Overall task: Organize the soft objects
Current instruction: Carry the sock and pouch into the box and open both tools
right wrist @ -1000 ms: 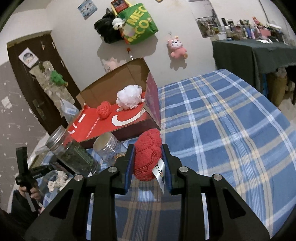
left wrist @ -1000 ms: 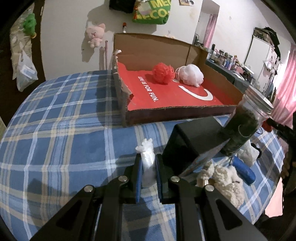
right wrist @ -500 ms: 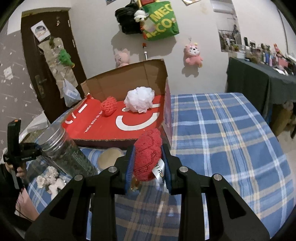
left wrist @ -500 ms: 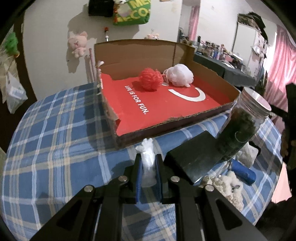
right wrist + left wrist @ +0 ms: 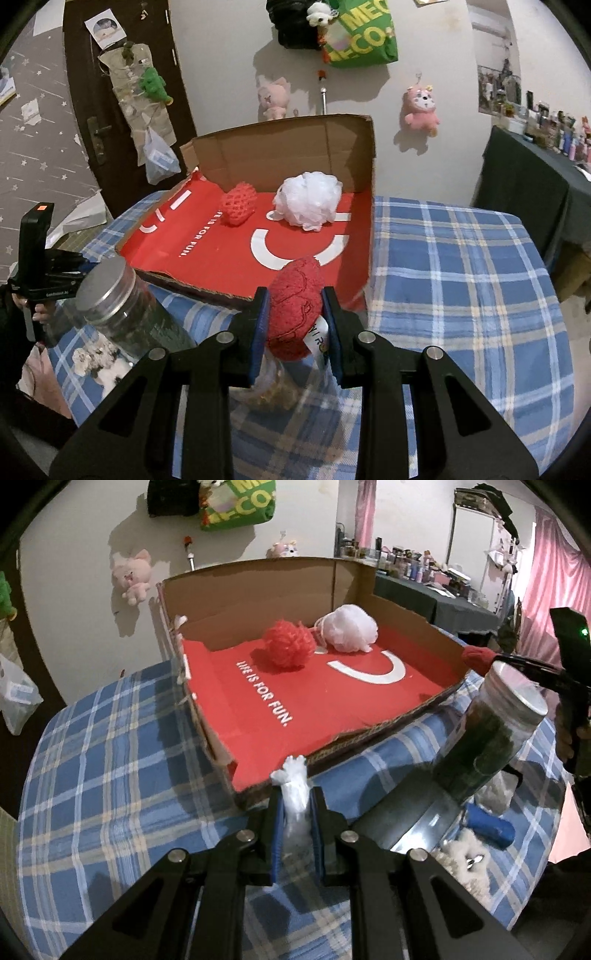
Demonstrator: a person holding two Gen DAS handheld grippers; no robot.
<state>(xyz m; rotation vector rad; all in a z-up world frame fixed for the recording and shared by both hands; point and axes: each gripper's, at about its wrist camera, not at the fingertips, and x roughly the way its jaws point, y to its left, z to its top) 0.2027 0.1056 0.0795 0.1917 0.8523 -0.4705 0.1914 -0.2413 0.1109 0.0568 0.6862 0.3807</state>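
1. Left tool [image 5: 297, 814]: clenched on a thin white, crinkly soft item [image 5: 293, 794], its tuft poking up past the fingertips. It hangs just in front of the near wall of the cardboard box [image 5: 332, 746], above the blue plaid cloth [image 5: 110, 757].
2. Right tool [image 5: 295, 317]: grasping a red knitted soft piece [image 5: 293, 306] with a white tag [image 5: 318, 338] showing beside the right finger. It sits at the box's near edge [image 5: 207, 293], toward the box's right corner.
3. Box: open-topped, brown walls, red liner printed "LIFE IS FOR FUN." and a white curved mark. The whole box rests on the plaid-covered tabletop [image 5: 461, 277].
4. Inside the box, toward its back wall: a red mesh puff [image 5: 290, 650] and a white mesh puff [image 5: 349, 627], side by side and nearly touching, the white one to the right of the red as seen from the left tool.
5. Just outside the box's near right corner, in the left view: a clear jar [image 5: 487, 738] with a metal lid and dark green contents, leaning. The same jar [image 5: 122, 306] appears left of the box in the right view.
6. Below the jar, further from the box: a blue cylinder-shaped object [image 5: 489, 825] and a fluffy cream plush [image 5: 463, 860] lying on the cloth.
7. Behind the box, on the wall: pink plush toys [image 5: 421, 107] and a green bag [image 5: 360, 33].
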